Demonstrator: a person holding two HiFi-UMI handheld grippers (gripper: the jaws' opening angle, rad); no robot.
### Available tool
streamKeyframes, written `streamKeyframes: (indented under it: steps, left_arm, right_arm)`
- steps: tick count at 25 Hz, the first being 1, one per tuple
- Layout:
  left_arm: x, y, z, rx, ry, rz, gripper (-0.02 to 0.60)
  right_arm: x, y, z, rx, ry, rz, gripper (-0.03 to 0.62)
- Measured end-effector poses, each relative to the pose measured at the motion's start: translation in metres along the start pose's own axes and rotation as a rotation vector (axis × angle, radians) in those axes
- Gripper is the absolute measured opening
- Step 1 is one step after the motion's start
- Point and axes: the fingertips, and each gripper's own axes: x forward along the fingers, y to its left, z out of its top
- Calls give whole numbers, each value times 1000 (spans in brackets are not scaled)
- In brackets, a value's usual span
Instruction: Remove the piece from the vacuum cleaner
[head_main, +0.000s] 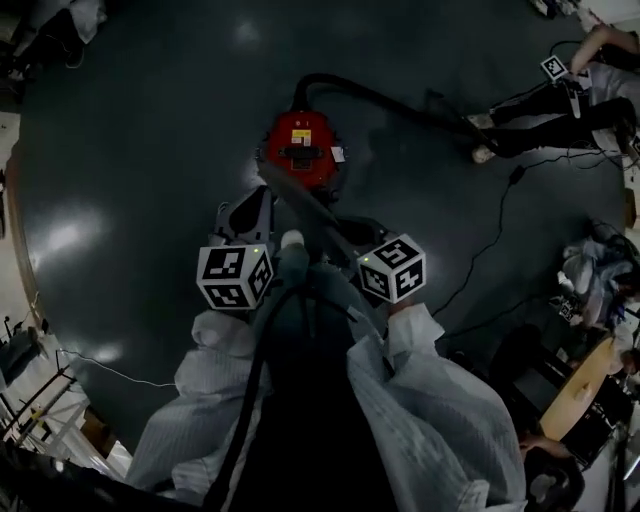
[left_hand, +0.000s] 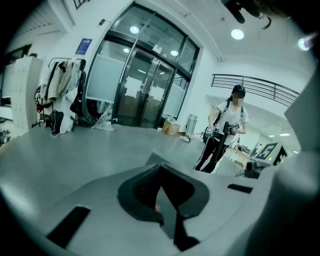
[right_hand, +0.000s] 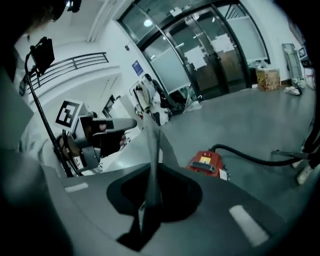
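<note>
A red vacuum cleaner (head_main: 300, 148) stands on the dark floor ahead of me, also in the right gripper view (right_hand: 206, 162). A grey wand (head_main: 300, 205) slants from near it back toward my body. My right gripper (head_main: 345, 248) is shut on this wand (right_hand: 151, 160), which rises as a thin grey strip from between its jaws (right_hand: 150, 200). My left gripper (head_main: 250, 208) hangs just left of the wand, pointing out across the room. Its jaws (left_hand: 162, 200) are shut, and no object shows between them.
A black hose (head_main: 400, 105) runs from the vacuum to the right, toward a seated person (head_main: 560, 95). Cables (head_main: 490, 250) trail over the floor at right. Another person (left_hand: 222, 130) stands before glass doors (left_hand: 135, 85). A clothes rack (left_hand: 62, 95) stands at left.
</note>
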Motion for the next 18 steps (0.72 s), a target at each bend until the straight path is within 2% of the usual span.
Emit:
streamKeyframes:
  steps: [3, 6, 11, 18]
  left_arm:
    - [-36, -26, 42, 35, -72, -2, 5]
    - [-57, -42, 77, 42, -142, -6, 5]
    - [-77, -59, 110, 96, -204, -15, 5]
    - [-98, -69, 126, 127, -246, 7, 5]
  right_arm:
    - [-42, 34, 54, -26, -148, -17, 26]
    - [-69, 59, 99, -99, -259, -26, 26]
    - [-85, 89, 140, -223, -328, -36, 26]
    - [-96, 112, 159, -276, -370, 9, 25]
